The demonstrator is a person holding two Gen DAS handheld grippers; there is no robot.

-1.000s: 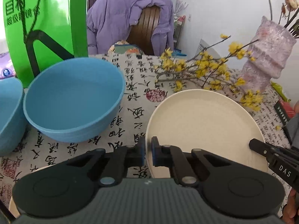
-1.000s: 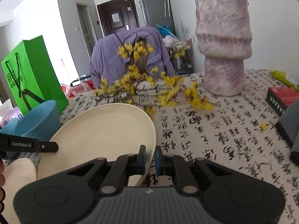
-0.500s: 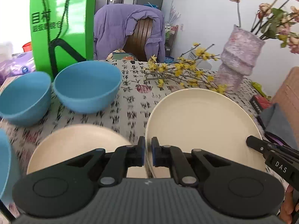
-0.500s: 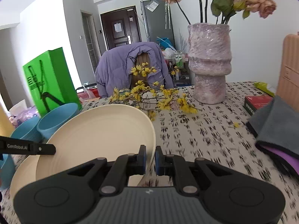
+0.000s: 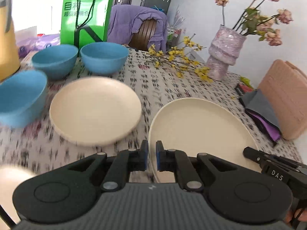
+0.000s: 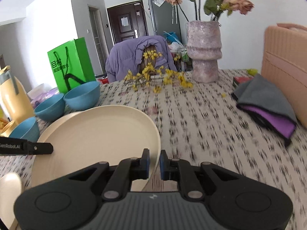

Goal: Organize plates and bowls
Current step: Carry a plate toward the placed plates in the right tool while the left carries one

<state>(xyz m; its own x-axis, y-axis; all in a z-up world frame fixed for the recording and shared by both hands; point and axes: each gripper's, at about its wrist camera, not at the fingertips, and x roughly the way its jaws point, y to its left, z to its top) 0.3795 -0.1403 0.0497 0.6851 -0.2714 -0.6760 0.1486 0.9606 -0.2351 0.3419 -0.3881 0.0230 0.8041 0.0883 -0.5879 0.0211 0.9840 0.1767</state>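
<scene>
Both grippers hold one cream plate (image 5: pixel 201 130) above the table. My left gripper (image 5: pixel 152 158) is shut on its left rim. My right gripper (image 6: pixel 154 162) is shut on its right rim; the plate also shows in the right wrist view (image 6: pixel 96 140). A second cream plate (image 5: pixel 96 109) lies on the table to the left. Three blue bowls stand beyond it: one near left (image 5: pixel 21 97), two further back (image 5: pixel 54 61) (image 5: pixel 104 57). Part of another cream dish (image 5: pixel 11 174) shows at the lower left.
A pink vase (image 5: pixel 224 57) with flowers and yellow blossom twigs (image 5: pixel 180 61) stand at the back right. Folded grey and purple cloths (image 6: pixel 268 103) and a pink case (image 6: pixel 285 65) lie right. A green bag (image 5: pixel 84 17) and yellow jug (image 6: pixel 11 97) stand left.
Both grippers have pulled back and up with the cream plate. The second plate and the third bowl have come into full view; the bowls and vase look farther away.
</scene>
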